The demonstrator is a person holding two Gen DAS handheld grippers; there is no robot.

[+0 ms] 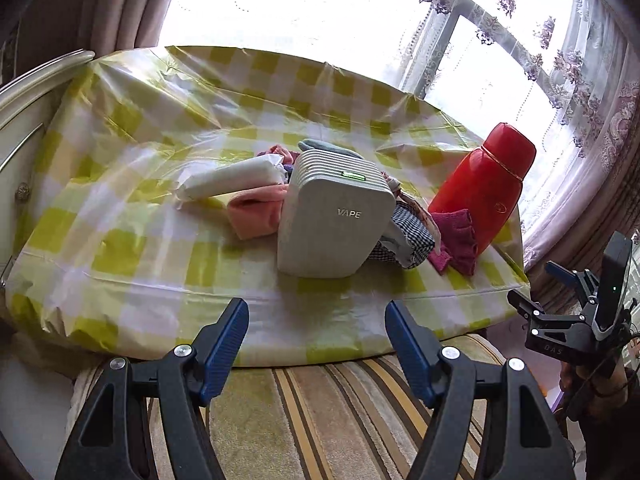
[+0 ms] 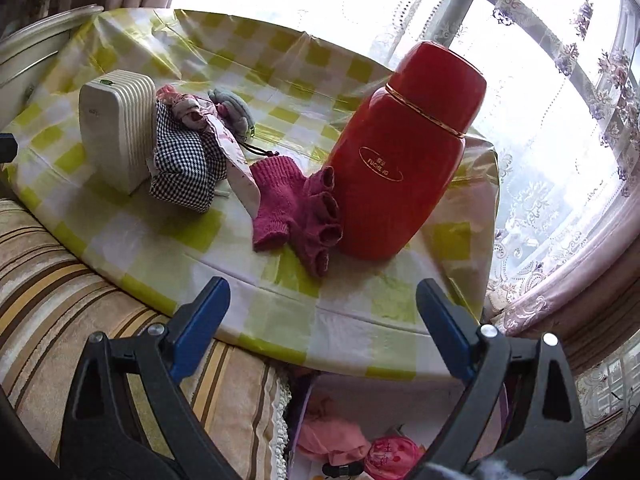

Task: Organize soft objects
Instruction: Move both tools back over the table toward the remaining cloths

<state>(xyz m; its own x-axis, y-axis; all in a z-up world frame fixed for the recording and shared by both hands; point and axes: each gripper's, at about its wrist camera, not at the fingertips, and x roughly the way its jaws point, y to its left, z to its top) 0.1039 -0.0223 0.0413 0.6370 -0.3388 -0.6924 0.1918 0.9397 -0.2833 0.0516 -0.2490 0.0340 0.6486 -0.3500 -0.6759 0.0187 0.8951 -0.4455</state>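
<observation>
Soft things lie in a heap on the checked table (image 1: 132, 216): a pink cloth (image 1: 260, 208), a black-and-white checked cloth (image 1: 404, 236), a magenta knitted glove (image 1: 456, 240) and a grey-blue cloth (image 1: 328, 148). My left gripper (image 1: 317, 312) hangs open and empty over the table's near edge, short of the heap. In the right wrist view the magenta glove (image 2: 296, 208) lies against a red flask (image 2: 404, 152), beside the checked cloth (image 2: 184, 164) and a pink floral pouch (image 2: 224, 132). My right gripper (image 2: 322, 292) is open and empty at the near edge, just in front of the glove.
A white ribbed device (image 1: 336, 216) marked VAPE stands in the heap, with a white wrapped packet (image 1: 232, 180) to its left. A striped cushion (image 1: 320, 420) lies below the table edge. Under the table, pink soft items (image 2: 336, 436) sit in a container. Curtains hang behind.
</observation>
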